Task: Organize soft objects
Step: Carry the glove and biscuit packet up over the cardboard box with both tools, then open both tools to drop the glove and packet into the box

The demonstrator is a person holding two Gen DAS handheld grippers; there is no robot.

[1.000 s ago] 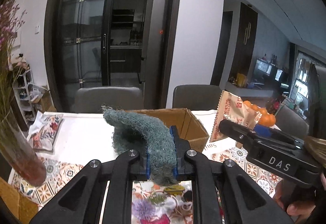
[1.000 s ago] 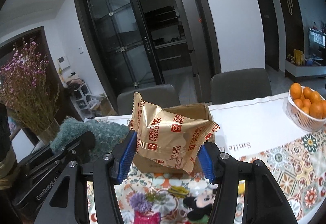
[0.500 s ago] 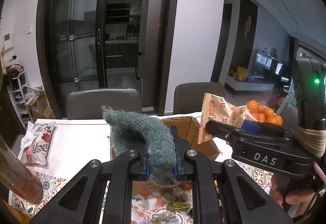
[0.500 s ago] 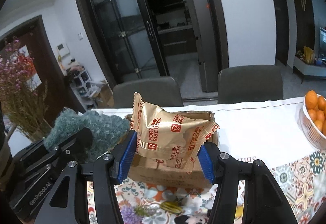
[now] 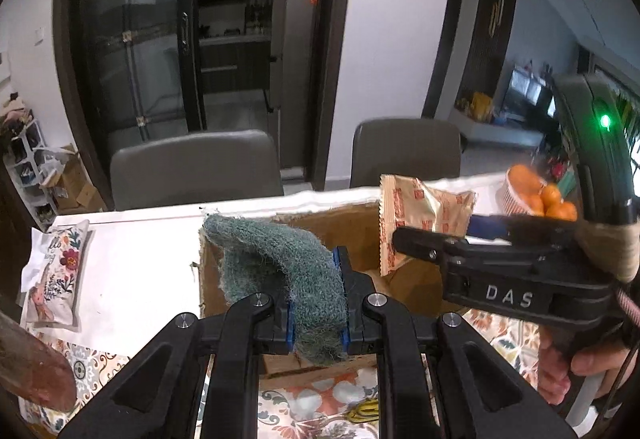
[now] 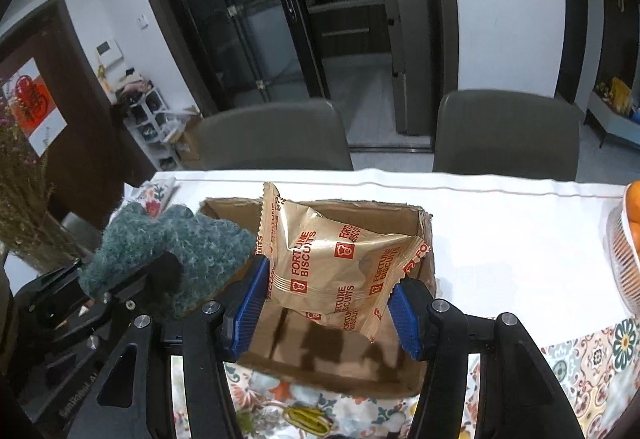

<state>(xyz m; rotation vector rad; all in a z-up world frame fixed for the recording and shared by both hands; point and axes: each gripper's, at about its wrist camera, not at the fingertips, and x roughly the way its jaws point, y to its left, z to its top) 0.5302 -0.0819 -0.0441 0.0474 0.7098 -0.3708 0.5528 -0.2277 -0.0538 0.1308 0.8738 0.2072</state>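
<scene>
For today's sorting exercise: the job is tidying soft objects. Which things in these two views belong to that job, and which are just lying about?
Part of the job:
green knitted cloth, held by the left gripper
biscuit packet, held by the right gripper
cardboard box under both

Just lying about:
bowl of oranges
floral tissue pack
dried flowers
two chairs

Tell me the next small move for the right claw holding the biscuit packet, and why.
Probably lower a little and open. The right claw grips the biscuit packet directly above the open cardboard box, whose floor looks bare beneath it. The left claw, holding the green knit cloth, sits beside, not below.
</scene>
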